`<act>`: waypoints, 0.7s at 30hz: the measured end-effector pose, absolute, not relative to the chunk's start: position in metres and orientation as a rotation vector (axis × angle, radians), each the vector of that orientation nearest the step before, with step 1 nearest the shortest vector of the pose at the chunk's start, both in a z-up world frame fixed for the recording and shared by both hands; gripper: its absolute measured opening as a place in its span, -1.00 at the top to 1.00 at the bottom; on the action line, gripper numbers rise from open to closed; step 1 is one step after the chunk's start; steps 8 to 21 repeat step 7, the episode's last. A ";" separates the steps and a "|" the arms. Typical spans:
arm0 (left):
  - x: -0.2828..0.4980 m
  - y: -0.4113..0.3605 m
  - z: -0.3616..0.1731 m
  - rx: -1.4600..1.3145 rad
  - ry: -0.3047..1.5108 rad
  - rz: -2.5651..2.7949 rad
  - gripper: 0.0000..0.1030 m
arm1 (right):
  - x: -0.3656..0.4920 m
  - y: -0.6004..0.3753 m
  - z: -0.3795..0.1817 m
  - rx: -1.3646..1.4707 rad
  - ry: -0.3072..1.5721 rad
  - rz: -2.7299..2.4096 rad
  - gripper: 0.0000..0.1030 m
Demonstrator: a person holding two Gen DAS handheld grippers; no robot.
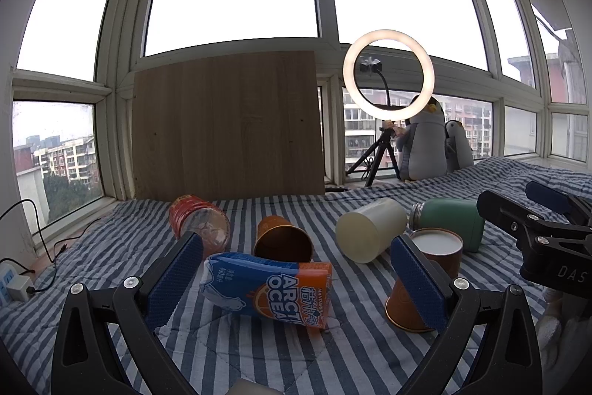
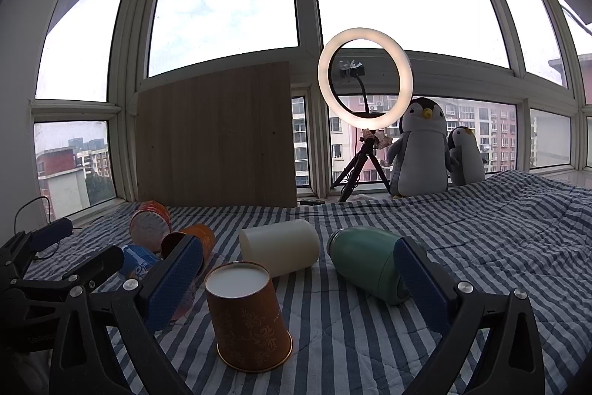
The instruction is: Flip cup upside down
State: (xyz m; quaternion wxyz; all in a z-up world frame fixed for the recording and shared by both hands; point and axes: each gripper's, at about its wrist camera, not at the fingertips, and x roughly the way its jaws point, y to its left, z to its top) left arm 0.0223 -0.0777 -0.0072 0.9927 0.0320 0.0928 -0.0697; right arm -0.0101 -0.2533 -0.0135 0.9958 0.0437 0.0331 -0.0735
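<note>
On the blue-and-white striped quilt (image 2: 370, 339), the orange floral paper cup (image 2: 248, 317) stands rim-down just in front of the cream cylinder (image 2: 279, 247), between the right gripper's (image 2: 296, 284) spread, empty jaws, left gripper (image 1: 292, 284) likewise open; soft bedding could topple it.

Left hand-held gripper (image 1: 296, 269), black arms, blue textured pads (image 1: 174, 280), silver screws, right hand-held gripper (image 2: 298, 276) alike
</note>
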 end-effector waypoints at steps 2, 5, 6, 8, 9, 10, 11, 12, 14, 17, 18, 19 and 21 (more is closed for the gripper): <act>0.022 -0.078 -0.007 0.064 0.187 -0.138 -0.99 | -0.010 -0.253 -0.013 0.088 0.066 -0.147 -0.98; 0.022 -0.076 -0.007 0.056 0.187 -0.138 -0.99 | -0.010 -0.253 -0.013 0.087 0.066 -0.147 -0.98; 0.022 -0.077 -0.007 0.059 0.187 -0.137 -0.99 | -0.010 -0.253 -0.013 0.087 0.066 -0.147 -0.98; 0.022 -0.077 -0.007 0.062 0.188 -0.137 -0.99 | -0.010 -0.253 -0.013 0.087 0.067 -0.147 -0.98; 0.022 -0.077 -0.007 0.062 0.188 -0.137 -0.99 | -0.010 -0.253 -0.013 0.087 0.067 -0.147 -0.98; 0.022 -0.077 -0.007 0.062 0.188 -0.137 -0.99 | -0.010 -0.253 -0.013 0.087 0.067 -0.147 -0.98; 0.022 -0.077 -0.007 0.062 0.188 -0.137 -0.99 | -0.010 -0.253 -0.013 0.087 0.067 -0.147 -0.98; 0.022 -0.077 -0.007 0.062 0.188 -0.137 -0.99 | -0.010 -0.253 -0.013 0.087 0.067 -0.147 -0.98; 0.022 -0.077 -0.007 0.062 0.188 -0.137 -0.99 | -0.010 -0.253 -0.013 0.087 0.067 -0.147 -0.98; 0.022 -0.077 -0.007 0.062 0.188 -0.137 -0.99 | -0.010 -0.253 -0.013 0.087 0.067 -0.147 -0.98; 0.022 -0.077 -0.007 0.062 0.188 -0.137 -0.99 | -0.010 -0.253 -0.013 0.087 0.067 -0.147 -0.98; 0.022 -0.077 -0.007 0.062 0.188 -0.137 -0.99 | -0.010 -0.253 -0.013 0.087 0.067 -0.147 -0.98; 0.022 -0.077 -0.007 0.062 0.188 -0.137 -0.99 | -0.010 -0.253 -0.013 0.087 0.067 -0.147 -0.98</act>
